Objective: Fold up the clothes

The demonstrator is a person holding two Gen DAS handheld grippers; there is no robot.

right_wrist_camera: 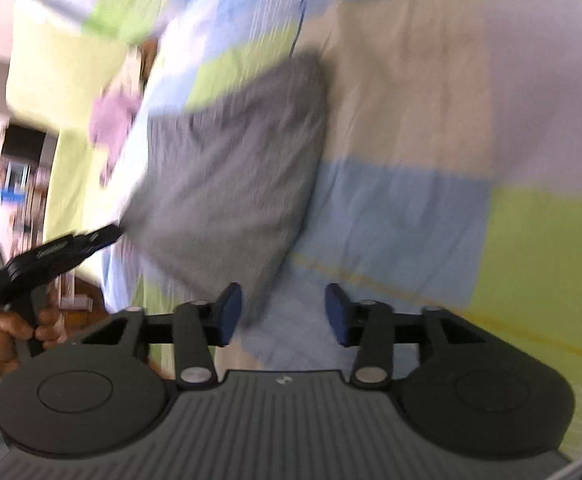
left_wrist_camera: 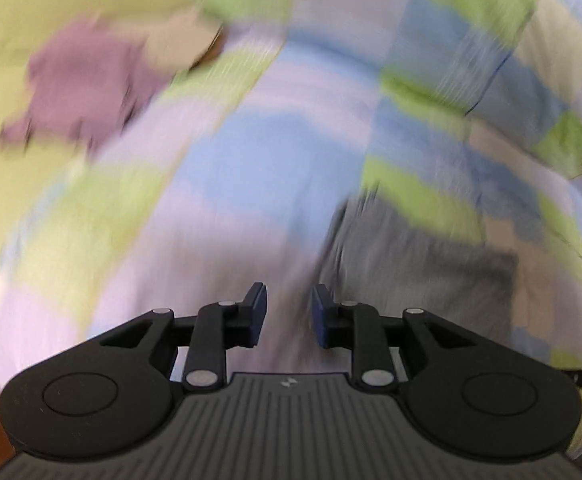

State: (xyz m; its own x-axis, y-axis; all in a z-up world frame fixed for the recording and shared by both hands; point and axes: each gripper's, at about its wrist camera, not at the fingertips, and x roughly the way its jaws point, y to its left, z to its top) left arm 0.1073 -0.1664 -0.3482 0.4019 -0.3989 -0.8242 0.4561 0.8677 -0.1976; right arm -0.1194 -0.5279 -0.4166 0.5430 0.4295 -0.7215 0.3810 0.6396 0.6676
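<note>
Both views blurred: purple garment [left_wrist_camera: 79, 84] lies crumpled far ahead-left of the left tongs [left_wrist_camera: 289, 314], which are parted and empty over the checked bedspread [left_wrist_camera: 259, 160], grey garment [right_wrist_camera: 235, 160], a flat rectangle, just ahead of the right tongs [right_wrist_camera: 283, 312], gaping, empty; looks folded, though whether finished I can't tell.

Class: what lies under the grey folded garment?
The grey garment rests on a patchwork bedspread of blue, green and lilac squares. Anything directly beneath it is covered.
</note>
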